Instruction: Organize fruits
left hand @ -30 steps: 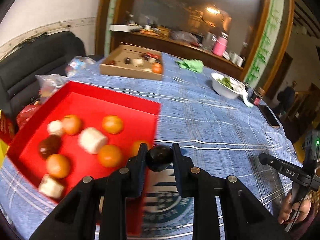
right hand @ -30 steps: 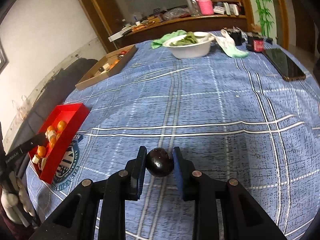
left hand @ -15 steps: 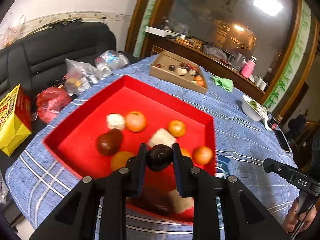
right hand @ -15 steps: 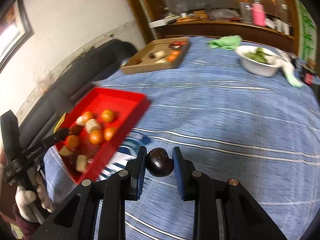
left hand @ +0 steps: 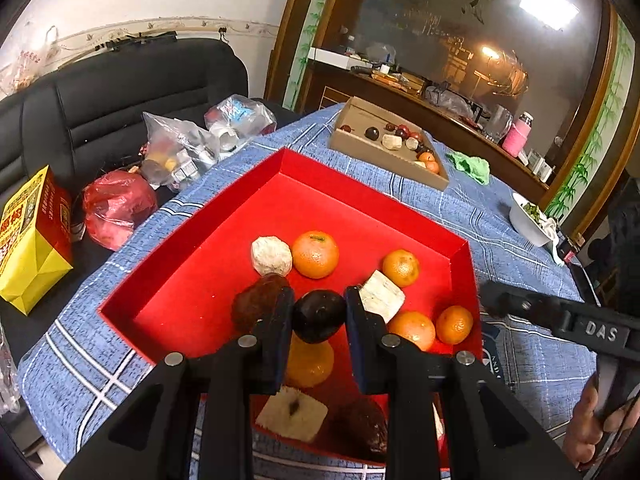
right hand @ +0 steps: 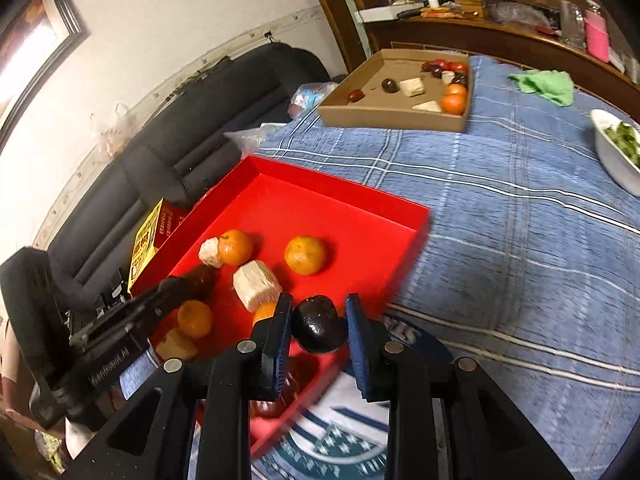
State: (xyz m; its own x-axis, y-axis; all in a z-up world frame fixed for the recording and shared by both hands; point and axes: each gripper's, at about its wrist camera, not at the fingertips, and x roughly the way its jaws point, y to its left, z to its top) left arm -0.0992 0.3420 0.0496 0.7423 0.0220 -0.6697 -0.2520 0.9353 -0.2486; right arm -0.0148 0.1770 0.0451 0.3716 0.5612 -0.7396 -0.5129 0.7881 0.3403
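Left wrist view: the left tongs [left hand: 319, 314] are clenched on a dark round fruit [left hand: 319, 316], held above the red tray [left hand: 224, 248] on the bench [left hand: 516, 364]. Oranges, pale chunks and brown fruits lie in the tray.

Right wrist view: the right tongs [right hand: 319, 322] grasp another dark fruit [right hand: 320, 324] over the tray's [right hand: 344, 216] near corner. A cardboard box [right hand: 384, 114] with more fruit sits farther back.

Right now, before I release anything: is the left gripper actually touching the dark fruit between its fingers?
Touching. The left wrist view shows the left gripper with both pads pressed against the dark fruit, no gap either side.
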